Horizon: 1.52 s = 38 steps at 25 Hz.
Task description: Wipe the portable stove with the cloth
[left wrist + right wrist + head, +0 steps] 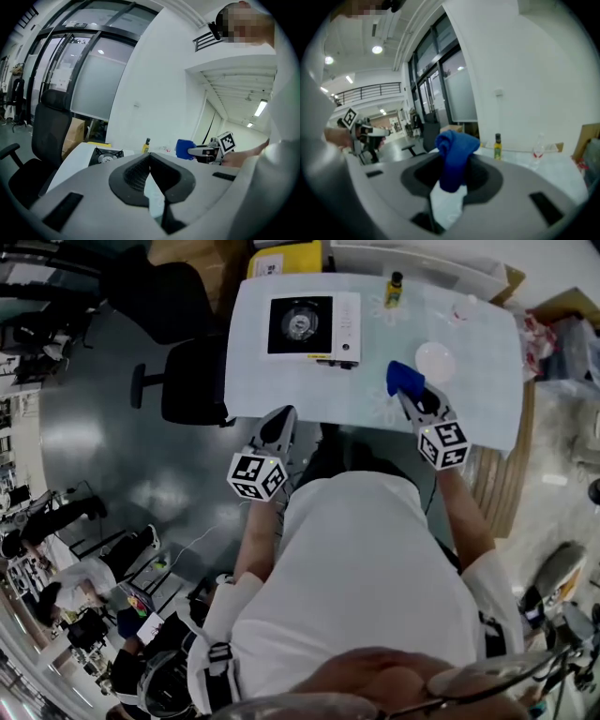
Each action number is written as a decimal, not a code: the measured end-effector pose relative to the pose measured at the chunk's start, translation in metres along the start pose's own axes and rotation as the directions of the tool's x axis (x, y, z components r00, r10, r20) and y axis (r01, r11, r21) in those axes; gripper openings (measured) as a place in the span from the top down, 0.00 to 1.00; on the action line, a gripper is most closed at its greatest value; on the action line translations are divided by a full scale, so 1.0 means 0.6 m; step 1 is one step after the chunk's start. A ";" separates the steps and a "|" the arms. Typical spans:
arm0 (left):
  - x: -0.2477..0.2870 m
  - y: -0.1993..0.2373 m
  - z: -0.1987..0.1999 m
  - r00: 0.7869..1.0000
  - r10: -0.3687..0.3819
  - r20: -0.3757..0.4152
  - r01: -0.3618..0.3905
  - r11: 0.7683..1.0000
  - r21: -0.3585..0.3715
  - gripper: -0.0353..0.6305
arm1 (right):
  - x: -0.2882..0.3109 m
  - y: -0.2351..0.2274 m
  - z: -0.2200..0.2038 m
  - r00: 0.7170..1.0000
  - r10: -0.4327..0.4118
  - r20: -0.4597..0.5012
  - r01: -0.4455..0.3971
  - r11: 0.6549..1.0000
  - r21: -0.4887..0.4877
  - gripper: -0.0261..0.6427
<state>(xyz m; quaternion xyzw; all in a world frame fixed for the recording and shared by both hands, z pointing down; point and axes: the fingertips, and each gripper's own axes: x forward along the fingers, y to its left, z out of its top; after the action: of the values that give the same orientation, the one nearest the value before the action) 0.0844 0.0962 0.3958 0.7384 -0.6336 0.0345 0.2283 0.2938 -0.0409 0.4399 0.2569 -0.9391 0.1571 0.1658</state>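
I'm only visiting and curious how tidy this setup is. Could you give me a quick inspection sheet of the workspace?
Surface: white table, mostly bare.
Job's things: portable stove on the table, untouched; blue cloth held in the right gripper.
Clutter: yellow bottle, clear bottle, round white disc.
Grippers: left gripper jaws together, empty; right gripper jaws shut on the cloth.
Cables: nothing seen on the table.
Surroundings: black office chair, yellow box beyond the table.

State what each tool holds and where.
Right tool pinches the cloth by its bunched lower part; the top sticks out. Left tool is shut, empty.
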 end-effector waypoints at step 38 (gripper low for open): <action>0.260 0.190 0.036 0.927 -0.306 -0.215 0.323 0.945 0.047 0.90 | 0.263 -0.084 0.028 0.970 -0.220 -0.108 0.224 0.974 0.029 0.76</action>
<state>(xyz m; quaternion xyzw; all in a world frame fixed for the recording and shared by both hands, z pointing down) 0.0010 -0.0659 0.4631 0.8316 -0.4781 0.0990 0.2647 0.1886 -0.1568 0.4977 0.3551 -0.8911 0.1699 0.2257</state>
